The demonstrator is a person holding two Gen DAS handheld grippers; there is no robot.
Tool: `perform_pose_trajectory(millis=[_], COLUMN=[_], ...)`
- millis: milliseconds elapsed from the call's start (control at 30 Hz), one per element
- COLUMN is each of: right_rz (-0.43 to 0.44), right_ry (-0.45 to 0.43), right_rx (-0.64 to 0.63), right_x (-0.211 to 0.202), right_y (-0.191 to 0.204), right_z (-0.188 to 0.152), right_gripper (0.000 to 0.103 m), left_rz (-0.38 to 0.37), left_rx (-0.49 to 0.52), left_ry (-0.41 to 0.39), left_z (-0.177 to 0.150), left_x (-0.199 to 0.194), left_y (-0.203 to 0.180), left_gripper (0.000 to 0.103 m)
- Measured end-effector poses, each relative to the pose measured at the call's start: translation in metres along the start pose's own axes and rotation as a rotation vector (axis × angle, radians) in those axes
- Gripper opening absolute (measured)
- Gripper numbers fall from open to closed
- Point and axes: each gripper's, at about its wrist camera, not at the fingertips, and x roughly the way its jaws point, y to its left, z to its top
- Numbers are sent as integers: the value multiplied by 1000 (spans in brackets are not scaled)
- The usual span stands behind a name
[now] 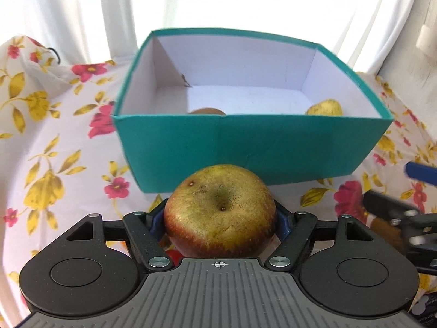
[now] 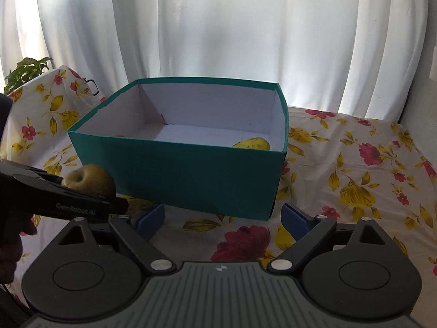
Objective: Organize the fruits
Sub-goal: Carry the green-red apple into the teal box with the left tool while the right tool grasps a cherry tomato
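The left gripper (image 1: 221,218) clamps an apple (image 1: 220,213) just before the teal box (image 1: 245,142) — the right gripper (image 2: 222,217) gapes wide, empty, above the flowered cloth (image 2: 355,180).

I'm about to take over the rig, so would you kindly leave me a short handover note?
Left gripper: shut on the apple, held just in front of the teal box, not over it yet.
Right gripper: open, empty, above the cloth before the box.
Done: a yellow fruit lies in the box's near right corner; a brownish fruit shows behind the near wall.
Left: carry the apple over the rim and release it.
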Motion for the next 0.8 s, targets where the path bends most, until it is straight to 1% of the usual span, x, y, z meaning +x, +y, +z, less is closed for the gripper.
perform_pose_trajectory(millis=[100,167,233,367,533,567,700,800], right_rz=[10,22,44,83,129,140,172,181], right_ry=[15,30,48,72,86,90,109,123], right_rx=[-25,-39,-50,-75,-105,-112,-134,-140], right_x=[6,10,15,25,38,41,54,61], right_y=[8,14,22,38,58,62,76,82], right_z=[-4,-7,-11,-17,-22,-23,-26,-27], right_gripper=[88,79,75,62,56,53,48,40], left_rz=[15,20,32,41,58,60,66,66], left_rx=[-19,-24,-29,-42,-61,-66,-73,-75], left_ry=[-9,-12,-11,-20,-27,-26,-26,-22], left_z=[-2,-2,-4,-7,-11,-12,-15,-16], left_x=[-10,-13,-18,-28,-37,-37,-41,-41], left_y=[3,6,8,16,27,29,35,38], left_gripper=[79,79,79,79,79,79,79,79])
